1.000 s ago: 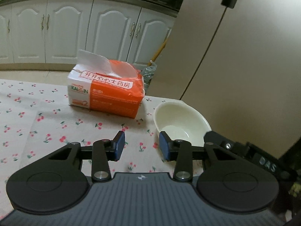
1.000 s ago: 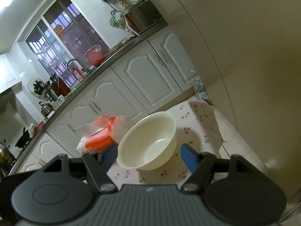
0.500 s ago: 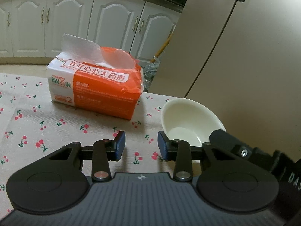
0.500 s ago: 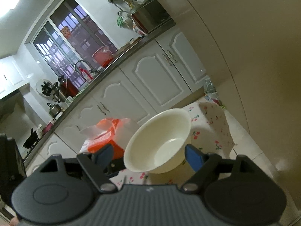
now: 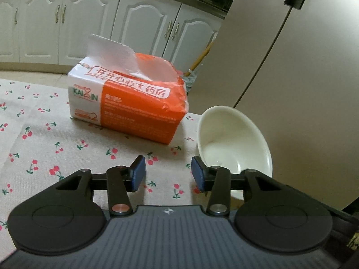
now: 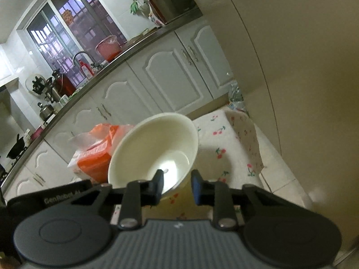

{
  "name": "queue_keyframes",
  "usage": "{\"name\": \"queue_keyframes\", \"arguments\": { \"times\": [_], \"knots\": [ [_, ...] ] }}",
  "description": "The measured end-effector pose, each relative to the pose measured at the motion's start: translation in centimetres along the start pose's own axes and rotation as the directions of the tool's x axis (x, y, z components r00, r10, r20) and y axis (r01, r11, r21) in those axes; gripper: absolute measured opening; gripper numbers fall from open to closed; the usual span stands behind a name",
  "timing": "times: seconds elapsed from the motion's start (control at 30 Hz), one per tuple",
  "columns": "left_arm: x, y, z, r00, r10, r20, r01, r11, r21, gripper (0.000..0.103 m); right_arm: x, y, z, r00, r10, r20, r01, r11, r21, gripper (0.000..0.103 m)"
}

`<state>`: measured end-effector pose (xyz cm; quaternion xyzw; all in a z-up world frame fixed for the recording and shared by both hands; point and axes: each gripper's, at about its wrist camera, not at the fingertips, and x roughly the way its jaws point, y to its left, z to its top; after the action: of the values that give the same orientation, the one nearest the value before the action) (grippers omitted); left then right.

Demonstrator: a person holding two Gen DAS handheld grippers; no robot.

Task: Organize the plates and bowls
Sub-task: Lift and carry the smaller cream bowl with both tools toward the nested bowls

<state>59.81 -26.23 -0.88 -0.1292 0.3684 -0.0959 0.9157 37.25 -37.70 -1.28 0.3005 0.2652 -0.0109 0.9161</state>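
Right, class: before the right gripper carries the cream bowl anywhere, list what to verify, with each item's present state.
1. Right gripper straddles the cream bowl rim, one finger inside: ok.
2. Bowl level: not ok, tilted.
3. Left gripper open and empty: ok.
4. Tissue pack apart from bowl: ok.
5. Plates or a stack to receive it: cannot tell, none in view.

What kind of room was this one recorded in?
A home kitchen, most likely: white cabinets run under a countertop with a sink faucet and kettle, and a cream bowl sits tilted on a cherry-print tablecloth.
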Motion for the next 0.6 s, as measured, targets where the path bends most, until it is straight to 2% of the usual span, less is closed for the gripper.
{"name": "queue_keyframes", "arguments": {
  "times": [0.13, 0.3, 0.43, 0.6],
  "knots": [
    [-0.5, 0.9, 0.3, 1.000, 0.002, -0.007, -0.002, 1.000, -0.023, 0.053, -0.7, 0.2, -0.3, 0.999, 0.043, -0.029, -0.042, 0.999, 0.020, 0.022],
    [-1.4, 1.6, 0.5, 1.000, 0.021, -0.011, -0.021, 1.000, -0.003, 0.060, -1.7, 0.5, -0.3, 0.995, 0.086, -0.055, -0.083, 0.995, 0.048, 0.022],
    [-2.7, 1.9, 0.6, 0.999, 0.035, 0.006, -0.035, 0.999, 0.031, 0.071, -2.6, 0.6, -0.4, 0.989, 0.122, -0.081, -0.115, 0.990, 0.085, 0.022],
    [-3.0, 2.4, 0.5, 0.999, 0.042, -0.005, -0.042, 0.999, 0.034, 0.077, -2.9, 0.5, -1.2, 0.982, 0.146, -0.123, -0.132, 0.984, 0.117, 0.022]
  ]
}}
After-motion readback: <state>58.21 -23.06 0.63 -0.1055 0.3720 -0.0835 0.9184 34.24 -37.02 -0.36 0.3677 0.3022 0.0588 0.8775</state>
